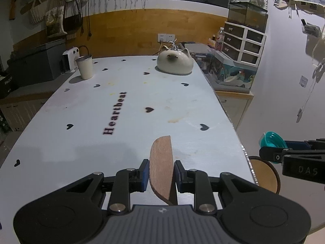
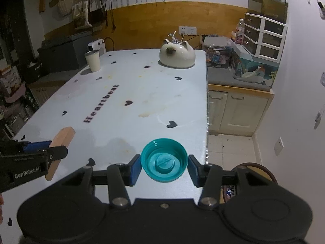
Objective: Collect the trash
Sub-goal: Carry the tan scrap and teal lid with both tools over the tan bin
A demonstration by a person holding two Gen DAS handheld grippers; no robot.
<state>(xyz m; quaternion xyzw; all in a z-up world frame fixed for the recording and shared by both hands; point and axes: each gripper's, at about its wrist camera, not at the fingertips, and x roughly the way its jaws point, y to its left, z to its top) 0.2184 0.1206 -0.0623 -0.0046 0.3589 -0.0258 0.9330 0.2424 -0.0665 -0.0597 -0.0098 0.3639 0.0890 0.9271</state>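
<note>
My left gripper (image 1: 160,174) is shut on a flat wooden piece (image 1: 161,162) with a rounded tip, held on edge just above the near part of the white table (image 1: 121,142). It also shows in the right wrist view (image 2: 61,142), at the left. My right gripper (image 2: 164,167) is shut on a teal plastic bottle cap (image 2: 164,159), open side up, near the table's right front edge. In the left wrist view the cap (image 1: 271,139) and the right gripper sit off the table's right edge.
A white cup (image 1: 85,67) stands at the far left of the table and a cat-shaped ceramic pot (image 1: 175,63) at the far right. A low cabinet (image 2: 237,109) with boxes stands right of the table. A round stool (image 1: 264,174) is below the right edge.
</note>
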